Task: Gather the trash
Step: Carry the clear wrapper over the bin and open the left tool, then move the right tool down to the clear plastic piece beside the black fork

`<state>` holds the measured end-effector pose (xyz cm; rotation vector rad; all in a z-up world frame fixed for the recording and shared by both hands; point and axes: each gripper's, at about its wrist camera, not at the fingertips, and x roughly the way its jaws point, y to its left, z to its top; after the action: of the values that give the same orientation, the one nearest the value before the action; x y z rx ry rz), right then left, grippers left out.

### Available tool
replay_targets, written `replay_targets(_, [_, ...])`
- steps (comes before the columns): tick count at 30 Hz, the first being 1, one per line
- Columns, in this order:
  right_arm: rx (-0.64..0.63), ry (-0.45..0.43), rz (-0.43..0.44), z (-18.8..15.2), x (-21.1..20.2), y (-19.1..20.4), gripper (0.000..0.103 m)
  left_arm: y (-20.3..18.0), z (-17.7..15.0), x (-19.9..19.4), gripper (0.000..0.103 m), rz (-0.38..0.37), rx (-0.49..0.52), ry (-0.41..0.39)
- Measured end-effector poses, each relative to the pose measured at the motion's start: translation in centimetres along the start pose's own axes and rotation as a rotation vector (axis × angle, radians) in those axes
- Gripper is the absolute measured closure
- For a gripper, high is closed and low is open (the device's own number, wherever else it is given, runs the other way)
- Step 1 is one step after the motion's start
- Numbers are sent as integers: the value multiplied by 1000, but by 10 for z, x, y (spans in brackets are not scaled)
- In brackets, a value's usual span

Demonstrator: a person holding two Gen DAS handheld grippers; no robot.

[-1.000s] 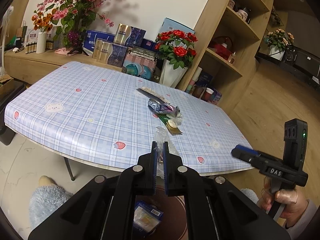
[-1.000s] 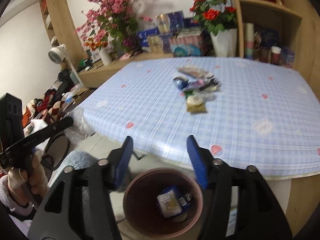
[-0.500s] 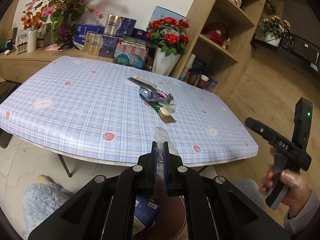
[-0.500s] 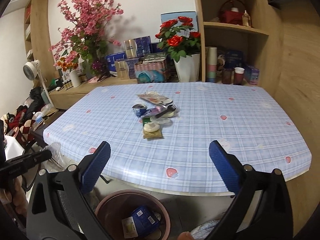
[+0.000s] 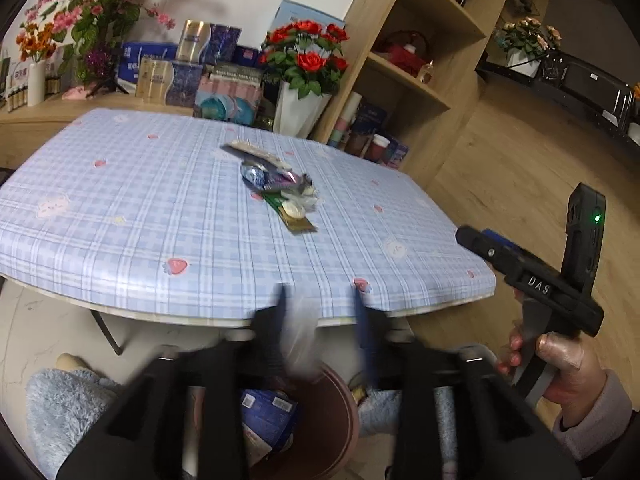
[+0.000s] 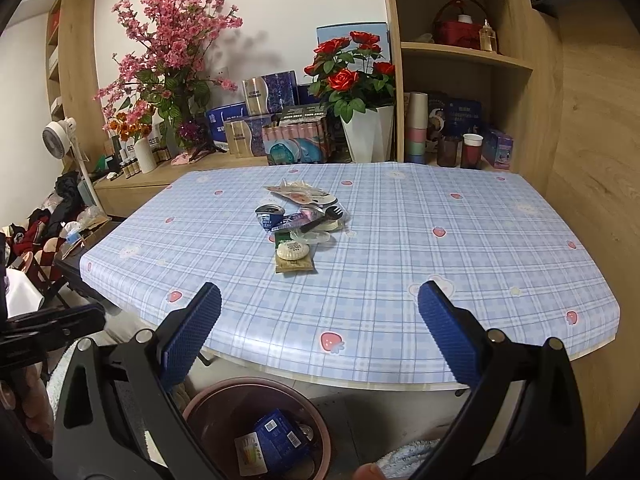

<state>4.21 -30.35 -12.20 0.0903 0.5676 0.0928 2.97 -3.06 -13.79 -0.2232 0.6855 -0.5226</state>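
Observation:
My left gripper (image 5: 320, 294) hovers over a brown bin (image 5: 344, 396) on the floor by the table's near edge. Its jaws are opening and blurred, and a clear plastic wrapper (image 5: 300, 340) hangs loose between them, with neither pad pressing on it. A blue packet (image 5: 268, 412) lies in the bin. My right gripper (image 6: 319, 294) stands wide open above the bin (image 6: 192, 404), with nothing between its fingers. A pile of trash (image 6: 300, 220) sits mid-table: a crushed can, wrappers, a black fork, a round soap and a green-gold sachet.
The table (image 6: 440, 260) has a blue plaid cloth. Flower vases, boxes and cups crowd the shelf behind it. A wooden shelf unit stands at right. A hand (image 5: 560, 364) holds the right gripper's handle. A fuzzy blue slipper (image 5: 60, 408) is beside the bin.
My left jaws were shut on the clear wrapper and now stand apart, with the wrapper slipping down over the bin. My right jaws spread from half open to full width.

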Motion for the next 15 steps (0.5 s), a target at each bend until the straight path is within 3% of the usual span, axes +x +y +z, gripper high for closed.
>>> replay_targets(2, [-3, 0, -3, -1, 0, 0, 6, 0, 1, -3, 51, 15, 6, -18])
replay_targets(4, [-5, 0, -9, -2, 0, -1, 6, 2, 2, -5, 31, 44, 8, -34])
replay_targets(7, [-6, -3, -22, -3, 1, -1, 6, 7, 4, -9, 15, 88, 0, -71])
replay_targets(15, [11, 16, -13, -6, 9, -8, 6, 29, 9, -12, 8, 231, -32, -91])
